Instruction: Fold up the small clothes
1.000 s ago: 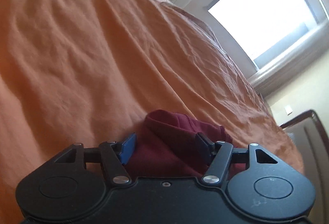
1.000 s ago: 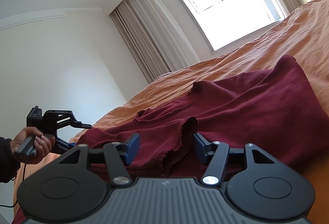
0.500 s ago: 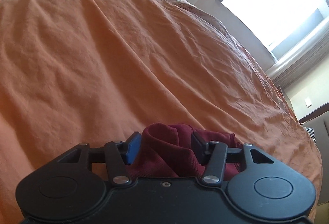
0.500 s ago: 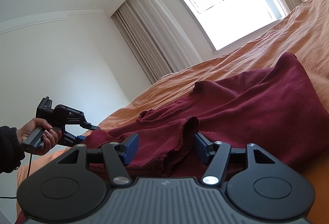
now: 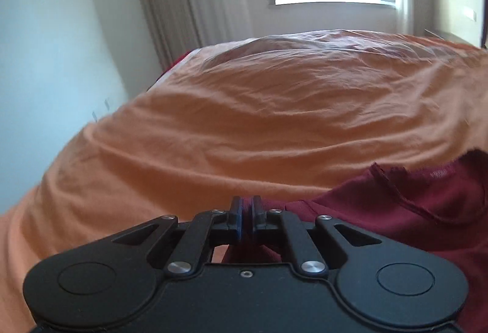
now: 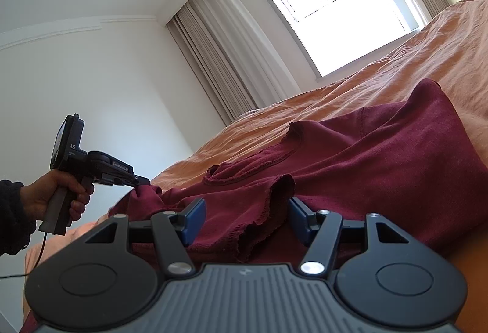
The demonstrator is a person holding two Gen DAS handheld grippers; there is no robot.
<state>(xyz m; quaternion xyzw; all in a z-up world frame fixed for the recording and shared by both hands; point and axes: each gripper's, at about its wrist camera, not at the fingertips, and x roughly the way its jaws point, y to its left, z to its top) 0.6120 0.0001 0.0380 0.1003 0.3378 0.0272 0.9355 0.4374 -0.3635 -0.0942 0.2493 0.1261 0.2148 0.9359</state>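
Observation:
A dark red shirt (image 6: 381,156) lies spread on the orange bedsheet (image 6: 427,64), neckline up. My left gripper (image 5: 246,212) is shut on a pinch of the shirt's edge and lifts it; the shirt (image 5: 411,204) trails off to its right. In the right wrist view the left gripper (image 6: 143,182) shows at the far left, held by a hand, with the cloth bunched at its tip. My right gripper (image 6: 244,218) is open, low over the shirt, its blue pads either side of a frayed sleeve edge (image 6: 274,201).
The orange sheet (image 5: 244,125) covers the whole bed, with wrinkles. A window (image 6: 344,3) and curtains (image 6: 219,52) stand behind the bed. A white wall (image 5: 55,43) is at the left. A cable (image 6: 36,259) hangs from the left gripper's handle.
My left gripper has closed on the shirt's edge, lifted it and swung to face the window. My right gripper has stayed open over the sleeve.

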